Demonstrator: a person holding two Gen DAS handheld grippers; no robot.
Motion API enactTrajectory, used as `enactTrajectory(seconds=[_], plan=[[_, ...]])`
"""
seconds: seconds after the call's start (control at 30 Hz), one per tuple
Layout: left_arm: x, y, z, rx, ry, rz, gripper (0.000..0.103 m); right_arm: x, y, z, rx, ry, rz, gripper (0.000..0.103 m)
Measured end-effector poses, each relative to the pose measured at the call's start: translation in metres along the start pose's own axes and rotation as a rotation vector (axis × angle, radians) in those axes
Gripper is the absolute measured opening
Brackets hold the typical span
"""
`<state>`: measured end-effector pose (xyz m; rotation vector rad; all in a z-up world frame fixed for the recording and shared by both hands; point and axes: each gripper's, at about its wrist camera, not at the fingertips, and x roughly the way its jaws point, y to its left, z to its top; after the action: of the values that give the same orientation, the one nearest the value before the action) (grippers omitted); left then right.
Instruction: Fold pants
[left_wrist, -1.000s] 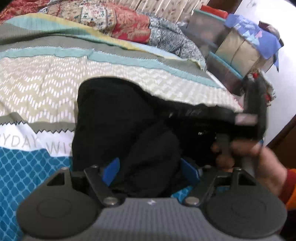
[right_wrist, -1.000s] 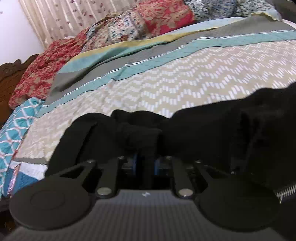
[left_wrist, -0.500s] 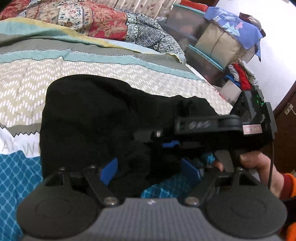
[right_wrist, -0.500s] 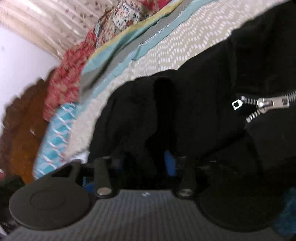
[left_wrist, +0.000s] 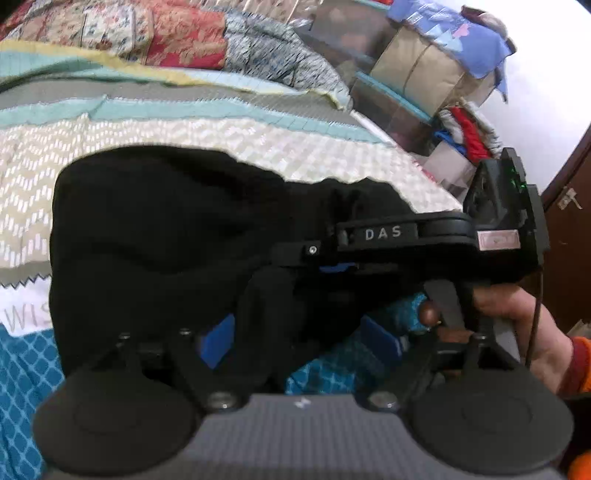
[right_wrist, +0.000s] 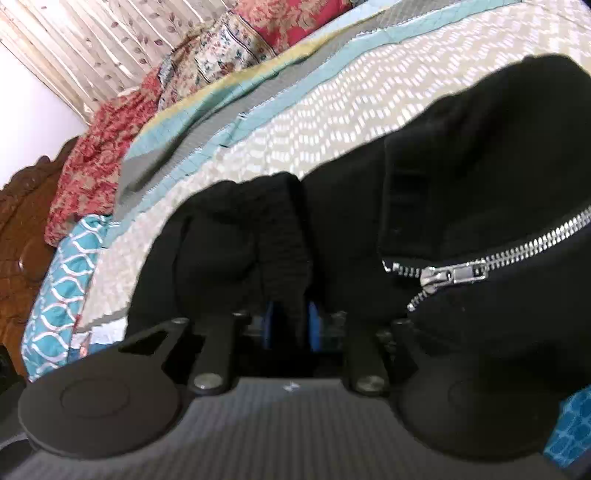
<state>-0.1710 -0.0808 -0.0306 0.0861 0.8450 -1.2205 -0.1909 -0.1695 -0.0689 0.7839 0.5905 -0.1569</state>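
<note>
Moved: right gripper (right_wrist: 290, 325) swung level, clamping pants (right_wrist: 461, 206); left gripper (left_wrist: 295, 341) wide. Fold half-done on bed (right_wrist: 295, 122).

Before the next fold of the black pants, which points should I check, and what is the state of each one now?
1. Right gripper shut on pants: ok, a ridge of cloth sits between its fingers.
2. Left gripper grips cloth: not ok, fingers apart, cloth only lies between them.
3. Zipper closed: not ok, partly open.
4. Pants flat on bedspread: not ok, bunched.
5. Grippers apart: cannot tell, very close.
</note>
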Motion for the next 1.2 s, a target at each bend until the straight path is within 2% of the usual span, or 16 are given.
enactTrajectory(seconds=[0.07,0.2,0.27,0.3,0.37,0.57,0.67,0.7,0.77,0.83,0.93,0.97,1.0,1.1,1.2], plan=[[-0.013,0.0,0.003,0.003,-0.036,-0.007,0.078,-0.014,0.003,0.007,-0.031,-0.054,-0.002,0.044],[-0.043,0.009,0.012,-0.061,-0.139,-0.036,0.078,-0.042,0.015,0.019,-0.117,-0.201,-0.003,0.043],[-0.043,0.011,0.018,-0.087,-0.161,-0.037,0.078,-0.044,0.019,0.027,-0.14,-0.244,0.009,0.036],[-0.041,0.012,0.019,-0.09,-0.16,-0.031,0.078,-0.042,0.02,0.031,-0.148,-0.25,0.016,0.026],[-0.034,0.012,0.02,-0.092,-0.141,-0.017,0.076,-0.019,0.027,0.043,-0.152,-0.227,0.025,0.019],[-0.008,0.019,0.011,-0.137,-0.048,0.019,0.074,0.013,0.026,0.046,-0.162,-0.149,0.025,0.016],[-0.002,0.022,0.005,-0.126,-0.023,0.036,0.073,0.027,0.017,0.042,-0.135,-0.075,-0.021,0.015],[-0.002,0.021,0.005,-0.116,-0.016,0.041,0.073,0.036,0.011,0.041,-0.12,-0.04,-0.044,0.012],[-0.004,0.017,0.008,-0.095,-0.008,0.045,0.073,0.036,0.004,0.039,-0.093,-0.033,-0.045,0.009],[-0.013,0.013,0.015,-0.087,-0.021,0.03,0.075,0.017,0.0,0.044,-0.07,-0.059,0.0,0.015],[-0.029,0.011,0.031,-0.096,-0.076,-0.005,0.075,-0.035,-0.021,0.056,-0.086,-0.218,0.006,0.025],[-0.031,0.011,0.037,-0.103,-0.09,-0.012,0.075,-0.053,-0.036,0.06,-0.072,-0.278,-0.013,0.037],[-0.031,0.011,0.044,-0.113,-0.102,-0.022,0.075,-0.068,-0.054,0.064,-0.044,-0.333,-0.043,0.046],[-0.02,0.01,0.06,-0.145,-0.103,-0.056,0.075,-0.102,-0.113,0.072,0.058,-0.44,-0.163,0.048],[0.003,0.004,0.07,-0.152,-0.068,-0.061,0.074,-0.119,-0.159,0.071,0.158,-0.45,-0.252,0.052]])
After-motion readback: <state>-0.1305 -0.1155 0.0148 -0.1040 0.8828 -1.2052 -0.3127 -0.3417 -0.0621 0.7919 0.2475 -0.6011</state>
